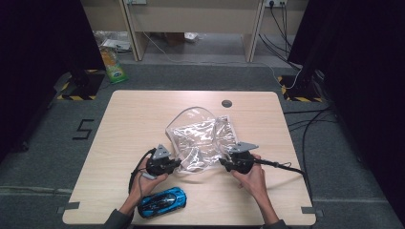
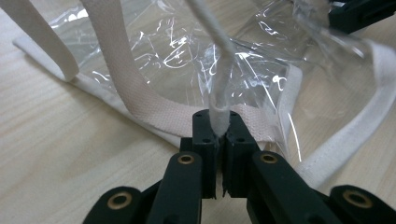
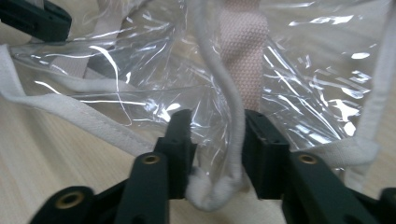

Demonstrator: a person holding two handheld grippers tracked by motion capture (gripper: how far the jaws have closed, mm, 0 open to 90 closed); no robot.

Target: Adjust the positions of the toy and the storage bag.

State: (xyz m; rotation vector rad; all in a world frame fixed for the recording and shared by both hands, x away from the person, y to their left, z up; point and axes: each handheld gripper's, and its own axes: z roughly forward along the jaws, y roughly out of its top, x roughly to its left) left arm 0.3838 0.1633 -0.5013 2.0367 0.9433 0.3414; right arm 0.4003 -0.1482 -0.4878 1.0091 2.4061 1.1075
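Observation:
A clear plastic bag (image 1: 203,138) with cream webbing straps and white corded edging lies crumpled in the middle of the wooden table (image 1: 129,124). My left gripper (image 1: 177,163) is at the bag's near left edge. In the left gripper view it (image 2: 219,130) is shut on the white edging cord (image 2: 220,100). At the bag's near right edge is my right gripper (image 1: 223,163). In the right gripper view its jaws (image 3: 217,135) stand apart, with the edging cord (image 3: 233,116) and clear film running between them. A cream strap (image 3: 243,51) lies behind.
A blue toy car (image 1: 162,201) sits near the table's front edge, just beside my left forearm. A round cable hole (image 1: 227,103) lies behind the bag. On the floor beyond the table are a green packet (image 1: 113,64) and cables.

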